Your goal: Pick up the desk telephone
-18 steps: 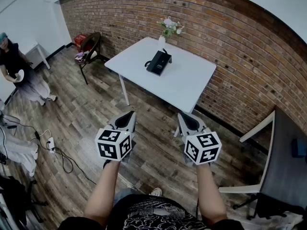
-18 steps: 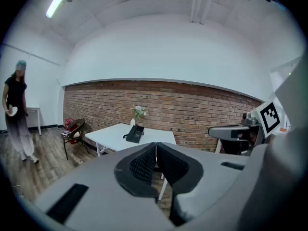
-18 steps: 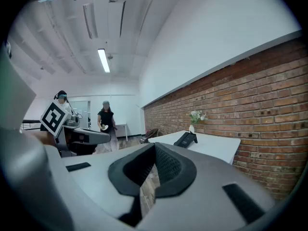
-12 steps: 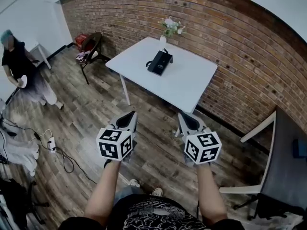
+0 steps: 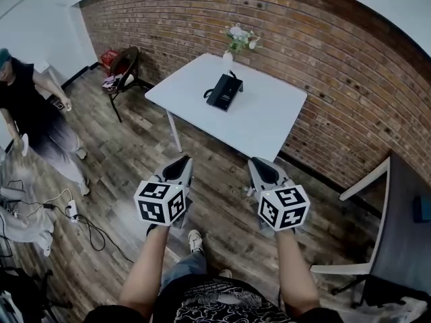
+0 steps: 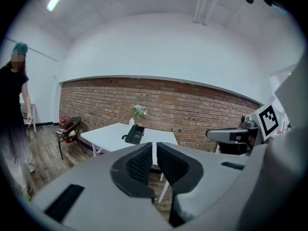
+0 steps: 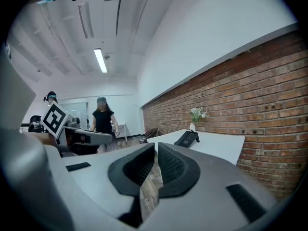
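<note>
A black desk telephone (image 5: 224, 89) lies on a white table (image 5: 266, 123) by the brick wall; it also shows small in the left gripper view (image 6: 135, 134) and in the right gripper view (image 7: 186, 138). My left gripper (image 5: 180, 167) and right gripper (image 5: 258, 169) hang side by side over the wooden floor, well short of the table. Both are shut with nothing between the jaws. In the left gripper view (image 6: 154, 160) and the right gripper view (image 7: 156, 162) the black ribbed pads nearly touch.
A vase of flowers (image 5: 235, 41) stands at the table's far edge. A dark chair (image 5: 125, 66) is left of the table. A person in black (image 5: 30, 116) stands at the left, with cables (image 5: 81, 214) on the floor. A grey desk (image 5: 404, 227) is at the right.
The person at the left has stepped nearer and bent forward. My foot now shows on the floor between the arms. Both grippers have kept their places and stayed shut.
</note>
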A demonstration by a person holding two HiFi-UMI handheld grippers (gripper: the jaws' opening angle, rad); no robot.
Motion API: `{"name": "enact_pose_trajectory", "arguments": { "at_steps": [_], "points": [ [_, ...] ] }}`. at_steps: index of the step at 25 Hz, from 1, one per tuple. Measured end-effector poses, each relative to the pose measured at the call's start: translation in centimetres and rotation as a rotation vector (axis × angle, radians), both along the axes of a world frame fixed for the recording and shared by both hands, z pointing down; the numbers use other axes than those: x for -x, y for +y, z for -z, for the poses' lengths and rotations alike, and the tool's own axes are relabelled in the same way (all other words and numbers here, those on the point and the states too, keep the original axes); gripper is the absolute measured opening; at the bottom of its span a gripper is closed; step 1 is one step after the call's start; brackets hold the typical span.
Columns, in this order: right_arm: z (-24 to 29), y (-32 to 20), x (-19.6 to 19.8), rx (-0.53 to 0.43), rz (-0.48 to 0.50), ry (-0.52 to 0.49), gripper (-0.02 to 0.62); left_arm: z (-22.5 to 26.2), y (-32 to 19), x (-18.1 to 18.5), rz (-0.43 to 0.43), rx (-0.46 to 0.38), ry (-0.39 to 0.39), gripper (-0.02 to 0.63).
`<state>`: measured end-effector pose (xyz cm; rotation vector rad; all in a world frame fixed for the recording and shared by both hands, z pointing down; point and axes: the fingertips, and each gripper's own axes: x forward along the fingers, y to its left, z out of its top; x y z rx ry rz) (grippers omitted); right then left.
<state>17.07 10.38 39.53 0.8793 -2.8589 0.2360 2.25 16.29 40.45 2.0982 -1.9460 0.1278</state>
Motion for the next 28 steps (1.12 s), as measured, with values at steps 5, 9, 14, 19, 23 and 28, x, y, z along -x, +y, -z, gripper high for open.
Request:
{"name": "enact_pose_trajectory", "arguments": {
  "at_steps": [5, 9, 14, 19, 23, 28],
  "points": [
    [-0.7, -3.5, 3.3, 0.011, -0.013, 0.013, 0.003, -0.6, -4.1, 3.2, -0.026, 0.009, 0.011, 0.012],
    [-0.9, -7.0, 6.4, 0.020, -0.031, 0.025, 0.003, -0.8, -7.7, 6.4, -0.045, 0.013, 0.024, 0.014],
    [-1.1, -10.7, 10.0, 0.031, -0.056, 0.038, 0.004, -0.9, -11.8, 10.0, -0.074, 0.020, 0.044, 0.035],
    [-1.3, -13.8, 13.1, 0.044, -0.079, 0.055, 0.037, -0.8, -15.4, 13.1, -0.110, 0.021, 0.060, 0.054],
    [-1.6, -15.8, 15.0, 0.054, -0.111, 0.071, 0.041, -1.1, -17.8, 15.0, -0.145, 0.026, 0.075, 0.072],
    [-1.5, -17.6, 16.6, 0.062, -0.144, 0.077, 0.059, -1.5, -19.9, 16.5, -0.187, 0.032, 0.096, 0.086]
  ]
}}
